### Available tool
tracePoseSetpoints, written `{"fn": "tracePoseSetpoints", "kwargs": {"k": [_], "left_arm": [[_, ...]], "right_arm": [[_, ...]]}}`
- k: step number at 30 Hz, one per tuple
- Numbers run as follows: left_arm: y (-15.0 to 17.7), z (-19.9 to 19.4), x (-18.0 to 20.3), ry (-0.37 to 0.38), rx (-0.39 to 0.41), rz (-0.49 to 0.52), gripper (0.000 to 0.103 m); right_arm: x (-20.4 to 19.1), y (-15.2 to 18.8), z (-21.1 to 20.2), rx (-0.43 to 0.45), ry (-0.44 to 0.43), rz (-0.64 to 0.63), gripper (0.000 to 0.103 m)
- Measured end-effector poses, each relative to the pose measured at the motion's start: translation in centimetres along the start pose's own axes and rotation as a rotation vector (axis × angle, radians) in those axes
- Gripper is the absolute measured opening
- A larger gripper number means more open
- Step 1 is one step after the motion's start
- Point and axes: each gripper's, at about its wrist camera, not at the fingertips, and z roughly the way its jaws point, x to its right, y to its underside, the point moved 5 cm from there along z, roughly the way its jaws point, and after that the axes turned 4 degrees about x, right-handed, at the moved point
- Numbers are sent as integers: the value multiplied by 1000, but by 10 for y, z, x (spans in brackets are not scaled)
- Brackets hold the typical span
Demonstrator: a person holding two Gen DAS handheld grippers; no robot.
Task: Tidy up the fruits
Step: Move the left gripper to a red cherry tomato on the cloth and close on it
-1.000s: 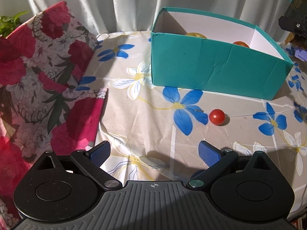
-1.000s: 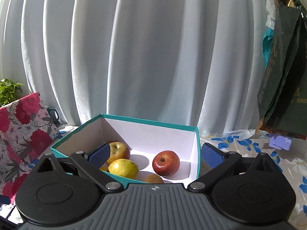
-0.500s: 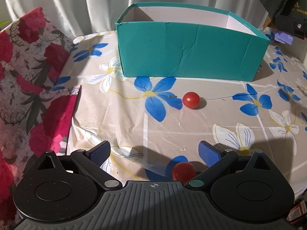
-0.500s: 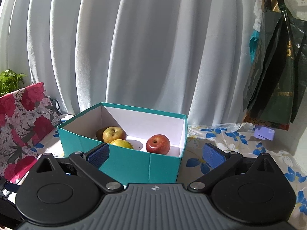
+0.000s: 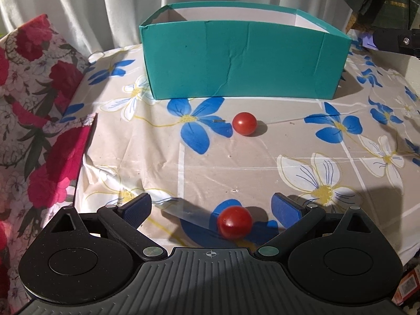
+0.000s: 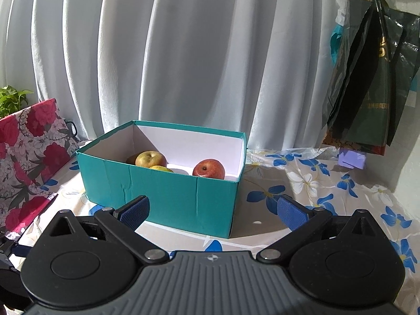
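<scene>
Left gripper [image 5: 211, 208] is hanging with its jaws spread around the near cherry tomato [image 5: 234, 222] without touching it. Another cherry tomato [image 5: 244, 123] is lying nearer the teal box [image 5: 244, 63]. Right gripper [image 6: 212, 211] is hovering spread and empty, facing the apples [image 6: 209, 168] inside.

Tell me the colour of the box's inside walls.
White inside the teal box; the right wrist view shows it best.

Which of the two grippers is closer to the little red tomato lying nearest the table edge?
The left. The left gripper hangs open with the near tomato between its jaws, untouched. The right gripper is open too, facing the teal box; that tomato isn't in its view.
</scene>
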Motion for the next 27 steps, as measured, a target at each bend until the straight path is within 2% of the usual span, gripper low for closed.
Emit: {"fn": "tracePoseSetpoints", "kwargs": {"k": [1, 3, 8, 11, 25, 27], "left_arm": [[0, 0, 2, 2, 2, 5, 100], [1, -1, 4, 8, -1, 12, 90], [5, -2, 9, 27, -15, 23, 80], [6, -5, 10, 34, -13, 21, 79], [10, -10, 15, 42, -30, 34, 53], [10, -11, 14, 42, -31, 33, 40]], "right_arm": [[0, 0, 0, -3, 0, -1, 103], [0, 2, -1, -7, 4, 1, 103], [2, 5, -2, -14, 8, 2, 103], [3, 6, -4, -14, 10, 4, 103], [3, 11, -3, -42, 14, 13, 103], [3, 11, -3, -44, 15, 14, 103]]}}
